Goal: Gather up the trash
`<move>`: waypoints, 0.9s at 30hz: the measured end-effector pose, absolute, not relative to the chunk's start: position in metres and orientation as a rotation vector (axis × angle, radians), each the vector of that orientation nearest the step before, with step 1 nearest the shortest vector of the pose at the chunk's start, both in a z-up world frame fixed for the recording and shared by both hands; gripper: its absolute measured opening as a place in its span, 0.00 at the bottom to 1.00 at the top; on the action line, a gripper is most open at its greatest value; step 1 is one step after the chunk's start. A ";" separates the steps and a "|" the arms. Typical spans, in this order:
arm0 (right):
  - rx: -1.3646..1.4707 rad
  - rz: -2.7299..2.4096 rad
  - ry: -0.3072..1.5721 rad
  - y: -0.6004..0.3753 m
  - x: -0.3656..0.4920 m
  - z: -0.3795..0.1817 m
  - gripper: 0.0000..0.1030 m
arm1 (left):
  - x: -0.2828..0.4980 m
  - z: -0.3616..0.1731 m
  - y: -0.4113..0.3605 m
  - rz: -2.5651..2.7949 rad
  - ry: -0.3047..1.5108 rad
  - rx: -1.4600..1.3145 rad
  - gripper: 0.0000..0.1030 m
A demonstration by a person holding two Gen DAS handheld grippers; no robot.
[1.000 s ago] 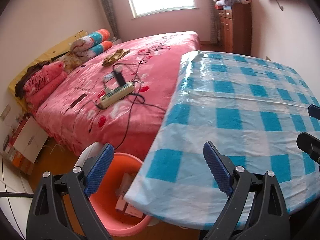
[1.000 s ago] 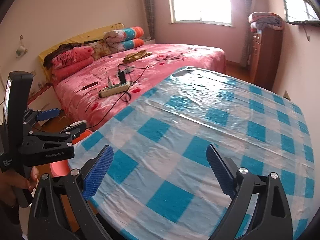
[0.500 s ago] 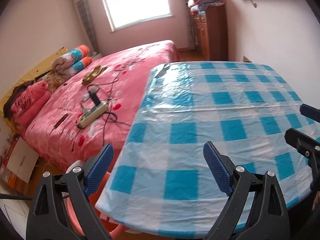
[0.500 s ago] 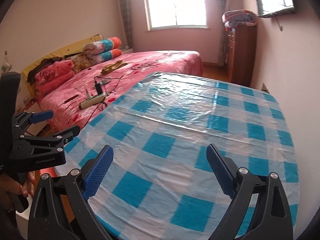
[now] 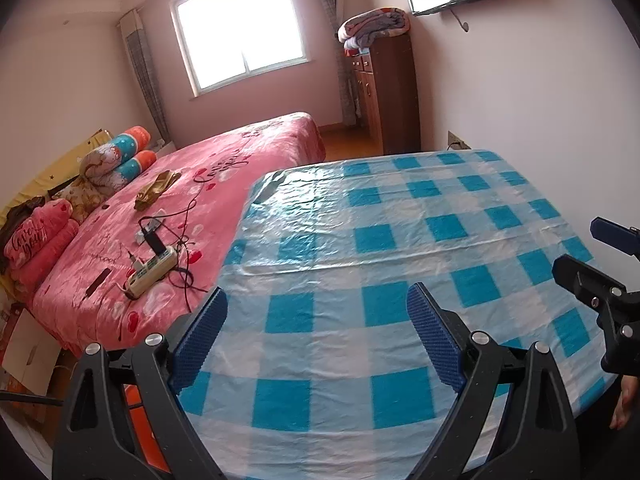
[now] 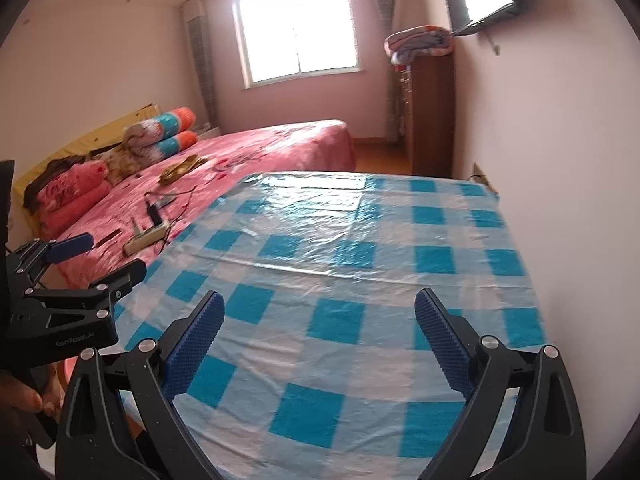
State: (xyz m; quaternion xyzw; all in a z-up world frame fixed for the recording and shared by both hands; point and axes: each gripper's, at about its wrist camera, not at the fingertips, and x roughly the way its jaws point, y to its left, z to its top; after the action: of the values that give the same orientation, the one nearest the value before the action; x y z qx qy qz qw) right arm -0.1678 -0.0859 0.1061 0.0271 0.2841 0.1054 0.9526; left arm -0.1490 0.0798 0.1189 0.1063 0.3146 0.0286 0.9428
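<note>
1. The left gripper (image 5: 316, 336) has its jaws spread wide, holding nothing; the right gripper (image 6: 320, 340) likewise gapes empty.
2. Both hover over the near edge of the checked tablecloth (image 5: 400, 240), which shows no trash.
3. An orange bin (image 5: 140, 420) peeks at near left, contents hidden.
4. Collection looks finished here, judging by the bare cloth.

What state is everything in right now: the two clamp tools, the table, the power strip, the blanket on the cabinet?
Left gripper: open, holding nothing.
Right gripper: open, holding nothing.
Table: covered with a checked plastic cloth, nothing on it.
Power strip: lying on the bed, cords plugged in.
Blanket: folded on top of the cabinet.
</note>
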 end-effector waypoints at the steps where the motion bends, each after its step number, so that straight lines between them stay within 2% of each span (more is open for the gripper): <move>1: 0.059 0.205 0.570 -0.090 -0.169 0.108 0.92 | -0.149 0.120 0.076 0.049 0.636 0.216 0.90; 2: 0.062 0.197 0.566 -0.092 -0.170 0.109 0.92 | -0.150 0.122 0.074 0.041 0.630 0.213 0.95; 4: 0.070 0.174 0.552 -0.100 -0.174 0.113 0.92 | -0.151 0.125 0.069 0.018 0.612 0.201 0.96; 27: 0.059 0.056 0.428 -0.126 -0.203 0.144 0.93 | -0.169 0.152 0.049 -0.079 0.488 0.141 0.96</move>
State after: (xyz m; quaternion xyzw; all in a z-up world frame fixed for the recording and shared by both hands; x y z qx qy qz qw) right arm -0.2026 -0.1259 0.1436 0.0291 0.2125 0.0278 0.9763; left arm -0.1691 0.0491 0.1516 0.0700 0.2414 -0.0389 0.9671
